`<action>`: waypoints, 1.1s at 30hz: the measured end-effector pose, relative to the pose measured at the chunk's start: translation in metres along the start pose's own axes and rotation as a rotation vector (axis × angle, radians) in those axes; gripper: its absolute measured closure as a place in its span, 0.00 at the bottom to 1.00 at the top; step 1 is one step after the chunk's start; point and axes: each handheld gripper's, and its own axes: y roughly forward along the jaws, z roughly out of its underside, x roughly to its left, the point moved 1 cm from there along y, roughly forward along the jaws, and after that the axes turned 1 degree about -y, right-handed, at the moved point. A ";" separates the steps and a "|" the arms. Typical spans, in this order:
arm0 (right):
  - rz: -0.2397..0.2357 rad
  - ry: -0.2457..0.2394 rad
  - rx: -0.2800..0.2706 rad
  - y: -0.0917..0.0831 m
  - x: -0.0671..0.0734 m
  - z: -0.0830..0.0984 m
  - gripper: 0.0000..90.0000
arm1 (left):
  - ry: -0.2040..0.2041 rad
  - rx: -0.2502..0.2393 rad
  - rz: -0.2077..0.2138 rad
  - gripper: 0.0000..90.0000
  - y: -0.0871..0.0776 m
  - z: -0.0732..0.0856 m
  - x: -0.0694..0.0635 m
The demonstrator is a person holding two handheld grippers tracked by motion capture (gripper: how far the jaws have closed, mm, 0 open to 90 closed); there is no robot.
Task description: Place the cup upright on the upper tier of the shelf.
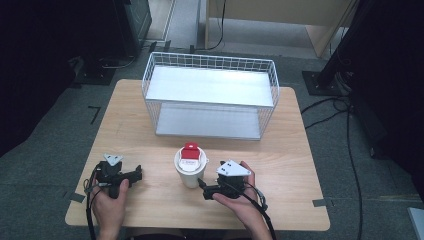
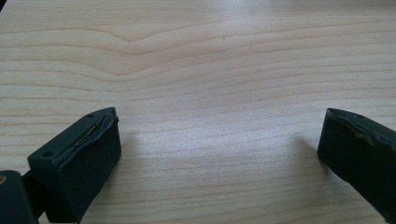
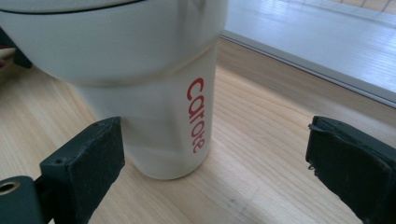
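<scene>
White tumbler (image 1: 190, 167) with red flip lid stands upright near the front middle of the wooden surface (image 1: 280, 150), in front of the white wire basket (image 1: 210, 95). Red lettering runs down its side in the right gripper view.

Right tool (image 1: 207, 191) sits just beside the tumbler's base, jaws spread wide, nothing between them; the tumbler (image 3: 154, 107) lies off toward the left jaw, not centred. Left tool (image 1: 134, 175) rests apart on the left, jaws likewise released over bare wood (image 2: 210, 70).

Step in hand, as judged: approach for a grasp on the tumbler body.
- Shift the right tool sideways so the cylinder sits midway between the jaws before closing.
- Grip the straight lower body, below the wider upper band; the smooth wall could slip.
- Keep the jaws level so it does not tip.
</scene>
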 end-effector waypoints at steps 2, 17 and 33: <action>-0.014 -0.001 0.002 0.001 0.002 0.000 0.05 | 0.000 0.000 0.000 0.00 0.000 0.000 0.000; -0.096 -0.036 -0.004 0.018 0.021 -0.006 0.01 | 0.000 0.000 0.000 0.00 0.000 0.000 0.000; -0.121 -0.012 -0.068 0.041 0.036 -0.016 0.01 | 0.000 0.000 0.000 0.00 0.000 0.000 0.000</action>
